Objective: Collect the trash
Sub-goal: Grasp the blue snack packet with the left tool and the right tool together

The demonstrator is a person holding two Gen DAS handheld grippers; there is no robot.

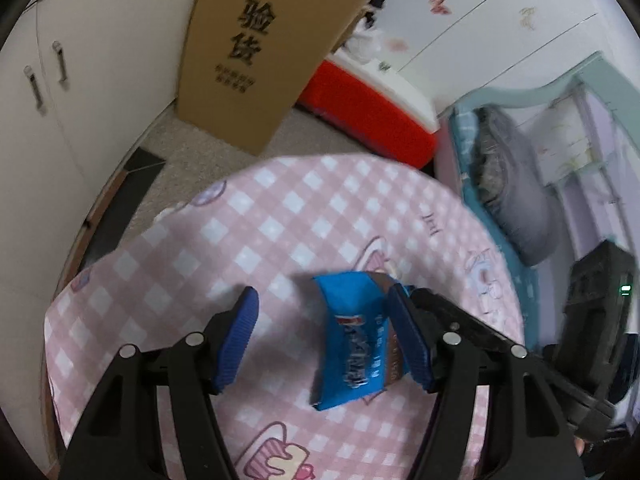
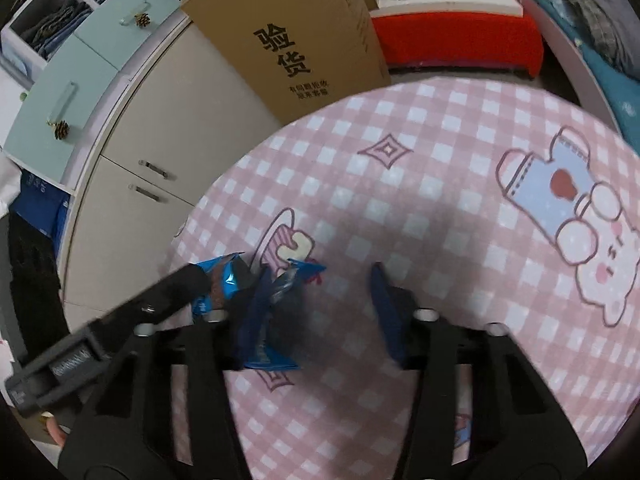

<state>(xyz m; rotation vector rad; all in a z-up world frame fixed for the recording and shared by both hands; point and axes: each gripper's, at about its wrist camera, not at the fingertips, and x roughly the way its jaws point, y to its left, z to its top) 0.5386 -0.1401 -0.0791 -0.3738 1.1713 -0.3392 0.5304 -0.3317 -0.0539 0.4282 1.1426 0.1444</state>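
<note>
A blue snack wrapper lies on the pink checked round table, between the blue pads of my left gripper, close against the right pad. The left gripper is open. In the right wrist view my right gripper is open above the same table. A blue wrapper rests against its left finger. The left gripper's black arm reaches in from the left, with the blue and brown wrapper at its tip.
A tall cardboard box stands on the floor behind the table, next to white cupboards. A red and white bench and a bed with a grey pillow lie to the right.
</note>
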